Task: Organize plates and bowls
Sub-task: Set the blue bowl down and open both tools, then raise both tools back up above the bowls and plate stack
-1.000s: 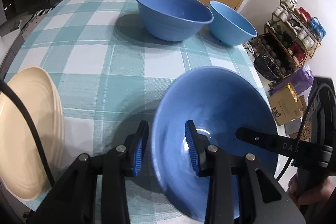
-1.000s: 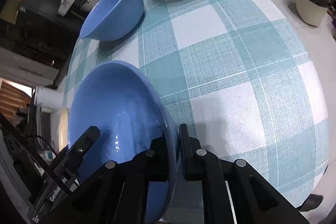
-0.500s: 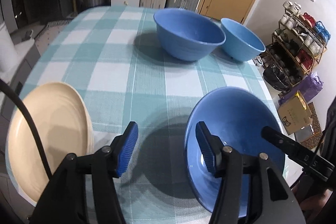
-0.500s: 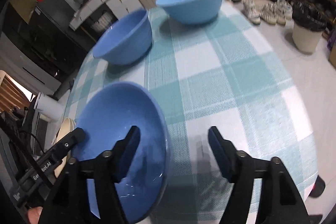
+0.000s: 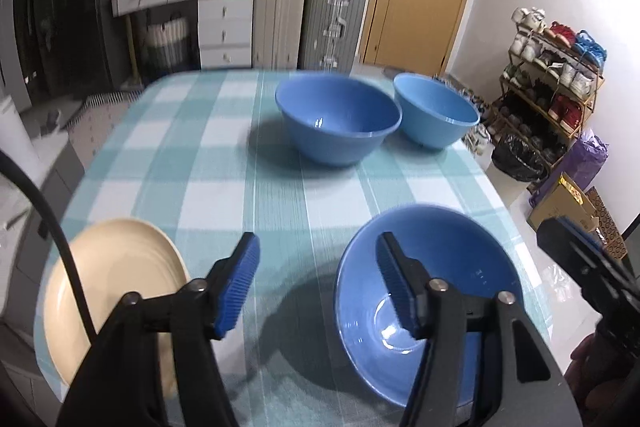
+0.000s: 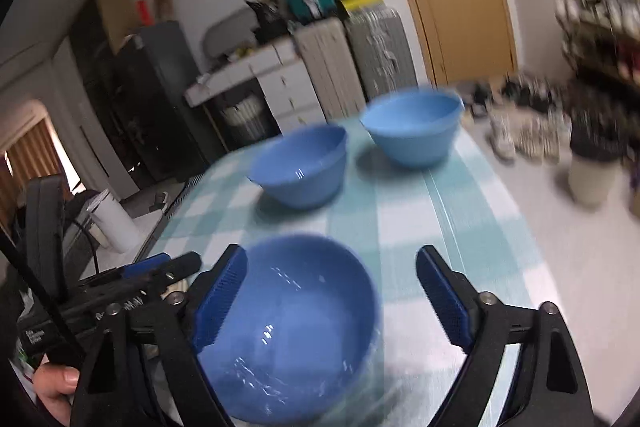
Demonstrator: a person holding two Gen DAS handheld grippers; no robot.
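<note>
The wide blue bowl (image 5: 430, 307) sits free on the checked tablecloth (image 5: 224, 163), just below both grippers. The left gripper (image 5: 316, 283) and right gripper (image 6: 326, 297) have just been opening and stand spread, pinching nothing. The deep blue bowl (image 5: 338, 117) and the lighter bowl (image 5: 436, 109) lie straight ahead at the far end, the lighter one nearer the right gripper.

a lived-in home – suitcases (image 5: 334, 23), shoe rack (image 5: 548, 75), checked tablecloth (image 5: 224, 163)

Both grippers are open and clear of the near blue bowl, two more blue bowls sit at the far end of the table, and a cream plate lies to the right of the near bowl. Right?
Not quite: the cream plate lies to the left of the near blue bowl, as the left wrist view shows. The rest stands.
</note>
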